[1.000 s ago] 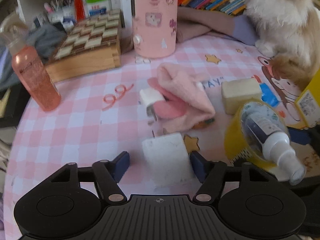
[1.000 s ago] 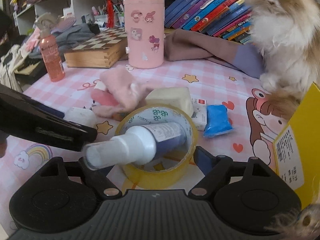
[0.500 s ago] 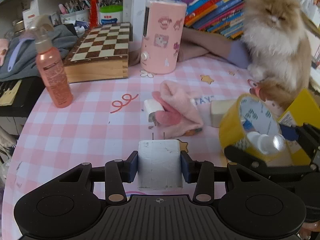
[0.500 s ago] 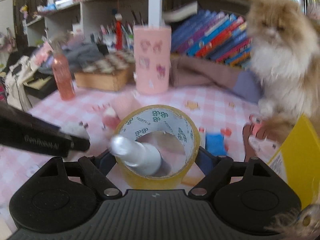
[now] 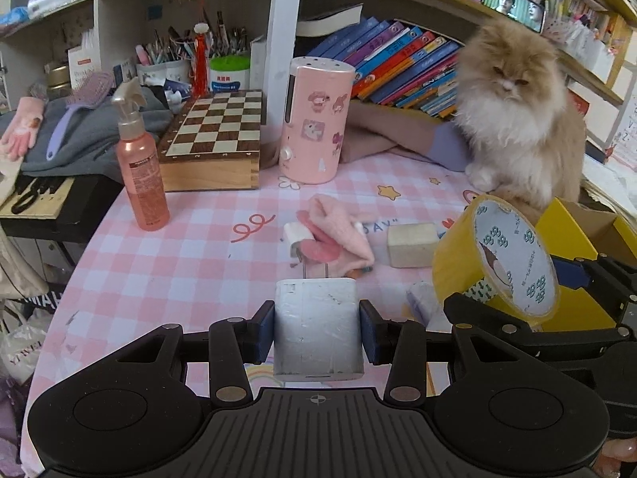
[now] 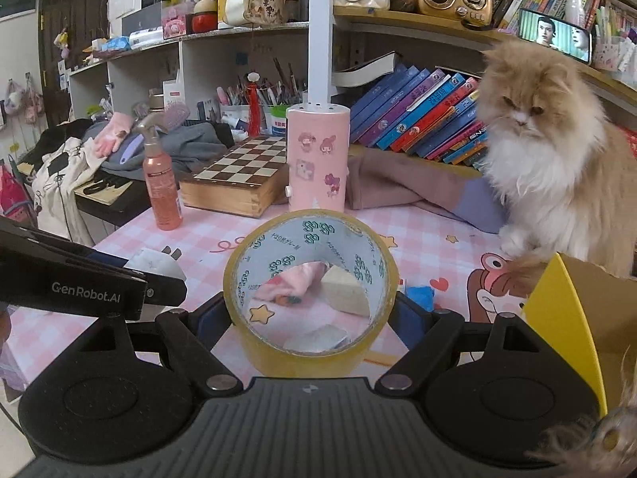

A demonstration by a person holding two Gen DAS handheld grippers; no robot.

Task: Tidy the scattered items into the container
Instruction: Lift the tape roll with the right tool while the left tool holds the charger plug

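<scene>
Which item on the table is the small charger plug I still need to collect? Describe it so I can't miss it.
Start at the tall pink sticker-covered cylinder and come toward the camera across the checked cloth to the crumpled pink glove. The small white plug touches its left edge, prongs pointing toward the camera, smaller than the white charger block in the left gripper.

I read "GenRobot.AI" in pale letters on the side of the left gripper (image 6: 93,292), which reaches in from the left of my right jaws. On the checked tablecloth (image 5: 191,263) ahead of my left jaws, the printed letters "DAY" show just beyond the pink cloth (image 5: 338,235). The tape roll (image 6: 310,290) clamped between my right jaws carries a repeated green logo on its inner core; I cannot make out its small print.
</scene>
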